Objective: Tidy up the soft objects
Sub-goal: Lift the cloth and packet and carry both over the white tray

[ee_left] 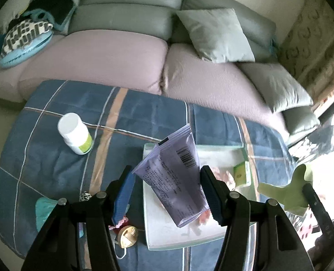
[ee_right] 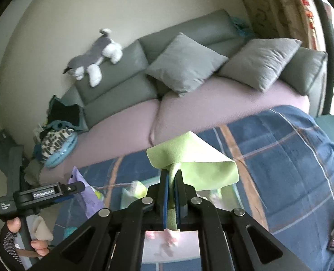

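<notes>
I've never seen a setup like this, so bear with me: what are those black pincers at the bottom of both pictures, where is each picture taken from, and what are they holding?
There is no robot here. A person carries a handheld claw in each hand, and each claw has a wide-angle camera looking along its fingers. One picture comes from the left claw, which holds a purple packet between its blue pads. The other comes from the right claw, shut on a light green cloth. Below lies a blue plaid blanket with a white bottle and a pale tray on it. Behind is a sofa with grey cushions and a plush dog on its backrest.
</notes>
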The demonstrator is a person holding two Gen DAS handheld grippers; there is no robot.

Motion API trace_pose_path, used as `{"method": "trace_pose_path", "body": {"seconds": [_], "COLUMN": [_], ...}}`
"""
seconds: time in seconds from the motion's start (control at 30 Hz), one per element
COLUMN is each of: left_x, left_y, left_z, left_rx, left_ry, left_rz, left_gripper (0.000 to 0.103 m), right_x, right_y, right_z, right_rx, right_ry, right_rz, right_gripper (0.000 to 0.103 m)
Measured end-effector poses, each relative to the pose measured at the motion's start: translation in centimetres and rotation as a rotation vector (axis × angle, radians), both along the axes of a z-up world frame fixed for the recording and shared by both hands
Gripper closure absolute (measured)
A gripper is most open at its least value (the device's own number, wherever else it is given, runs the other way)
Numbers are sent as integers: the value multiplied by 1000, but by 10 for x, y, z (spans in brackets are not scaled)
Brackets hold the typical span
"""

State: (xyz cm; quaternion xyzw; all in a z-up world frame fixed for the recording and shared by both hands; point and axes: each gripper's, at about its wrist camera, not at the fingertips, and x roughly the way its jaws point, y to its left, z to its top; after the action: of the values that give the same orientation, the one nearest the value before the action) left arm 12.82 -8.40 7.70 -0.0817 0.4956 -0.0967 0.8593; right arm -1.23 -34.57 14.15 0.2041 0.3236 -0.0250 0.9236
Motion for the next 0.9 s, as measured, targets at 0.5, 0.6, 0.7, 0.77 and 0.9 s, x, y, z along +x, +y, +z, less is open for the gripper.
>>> {"method": "trace_pose_path", "body": {"seconds": [0.5,0.6,0.7,0.77,0.9], "left_x": [9,14,18,22,28], "left_y": [-27,-29,-28,-28,-28], "left_z": [-81,-98,-109,-113,-117], "left_rx": [139,165,186,197,209], "left_ry": [110,141,156,164,162], "left_rz": [-23,-22,-21,-16,-4], "left_gripper": [42,42,42,42,42], "right_x": [24,29,34,35,36], "right_y": [-22,-24,-23,-22,-26], "right_z": [-93,-117,-135,-143,-155], "right_rx": [20,35,22,11,13], "right_ry": [281,356,428,458,499], "right_rz": [-27,-20,-23,-26,-33], "right_gripper": [98,98,98,98,98]}}
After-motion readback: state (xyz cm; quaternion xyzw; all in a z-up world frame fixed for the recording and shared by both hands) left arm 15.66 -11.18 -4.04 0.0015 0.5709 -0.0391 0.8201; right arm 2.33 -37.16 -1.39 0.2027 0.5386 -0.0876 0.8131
